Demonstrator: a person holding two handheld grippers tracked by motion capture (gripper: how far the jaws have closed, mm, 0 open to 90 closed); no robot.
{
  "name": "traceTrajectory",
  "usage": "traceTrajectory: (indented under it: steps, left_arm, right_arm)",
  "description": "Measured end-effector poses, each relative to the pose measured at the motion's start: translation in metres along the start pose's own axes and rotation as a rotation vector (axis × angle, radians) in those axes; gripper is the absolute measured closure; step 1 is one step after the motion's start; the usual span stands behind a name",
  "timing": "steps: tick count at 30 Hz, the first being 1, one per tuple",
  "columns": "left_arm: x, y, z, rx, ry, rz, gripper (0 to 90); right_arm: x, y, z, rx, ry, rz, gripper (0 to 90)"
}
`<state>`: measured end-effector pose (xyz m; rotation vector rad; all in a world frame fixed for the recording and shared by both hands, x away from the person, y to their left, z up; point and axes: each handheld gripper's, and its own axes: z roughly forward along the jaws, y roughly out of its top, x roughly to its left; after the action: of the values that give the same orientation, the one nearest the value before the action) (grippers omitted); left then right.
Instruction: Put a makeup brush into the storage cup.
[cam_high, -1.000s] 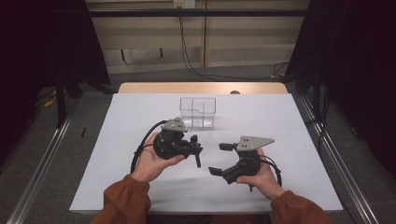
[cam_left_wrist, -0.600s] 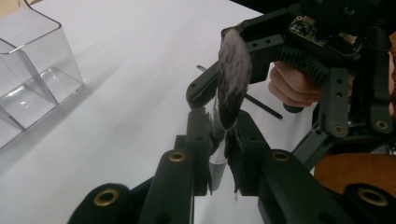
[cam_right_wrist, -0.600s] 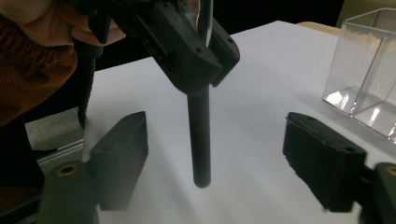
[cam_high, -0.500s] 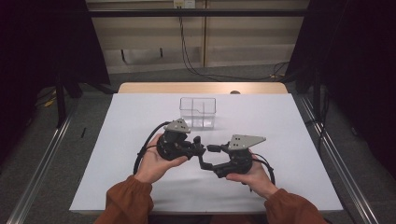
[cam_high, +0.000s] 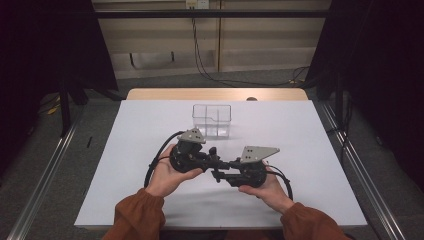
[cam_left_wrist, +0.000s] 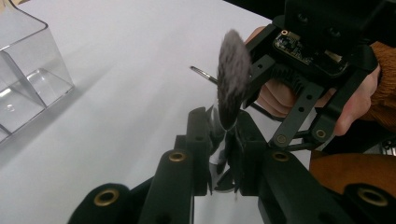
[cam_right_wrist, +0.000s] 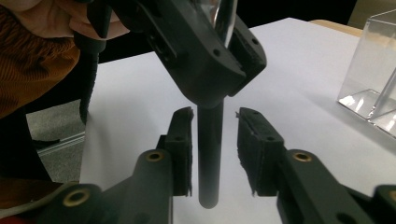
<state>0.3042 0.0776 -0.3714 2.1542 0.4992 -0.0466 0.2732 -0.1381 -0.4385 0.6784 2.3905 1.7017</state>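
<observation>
A makeup brush with grey bristles (cam_left_wrist: 232, 79) and a black handle (cam_right_wrist: 210, 154) stands upright in my left gripper (cam_left_wrist: 223, 122), which is shut on its silver neck. In the high view the left gripper (cam_high: 214, 159) points right, above the middle of the white table. My right gripper (cam_high: 221, 173) points left and meets it just below. In the right gripper view the handle hangs between the pads of the right gripper (cam_right_wrist: 215, 116). Its jaws have just been closing, and a thin gap still shows on each side of the handle.
A clear plastic box (cam_high: 212, 120) with dividers stands behind the grippers at the table's centre back. The white table cover (cam_high: 310, 135) spreads wide on both sides. Metal rails run along the table's left and right edges.
My right gripper has moved left to the left gripper, and its jaws have narrowed around the brush handle. The left gripper has stayed put with the brush.
</observation>
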Motion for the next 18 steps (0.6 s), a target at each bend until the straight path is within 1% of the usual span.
traceTrajectory:
  steps: [2, 7, 8, 11, 13, 14, 18]
  left_arm:
    - [-0.0002, -0.0001, 0.0002, 0.000, -0.002, -0.003, 79.3]
    - [0.0004, -0.0010, 0.0010, -0.005, -0.002, -0.006, 79.3]
    - [0.0006, -0.0011, 0.0012, -0.002, -0.001, -0.004, 79.3]
    - [0.0015, -0.0013, 0.0012, -0.001, -0.003, -0.007, 79.3]
    - [0.0020, -0.0014, 0.0017, -0.003, -0.004, -0.008, 79.3]
    - [0.0021, -0.0016, 0.0021, -0.005, -0.004, -0.011, 79.3]
    - [0.0029, -0.0018, 0.0031, -0.012, -0.005, -0.010, 79.1]
  right_arm:
    - [0.0004, -0.0005, 0.0007, 0.003, 0.009, 0.000, 72.0]
    - [0.0005, -0.0017, 0.0016, -0.007, 0.003, 0.011, 75.0]
    - [0.0006, -0.0016, 0.0015, -0.004, 0.004, 0.006, 75.3]
    - [0.0009, -0.0012, 0.0011, -0.005, 0.009, 0.005, 79.4]
    - [0.0010, -0.0010, 0.0014, -0.002, 0.009, 0.005, 79.7]
    - [0.0005, -0.0011, 0.0014, -0.001, 0.013, 0.012, 79.6]
    - [-0.0004, -0.0016, 0.0010, -0.003, 0.008, 0.010, 79.9]
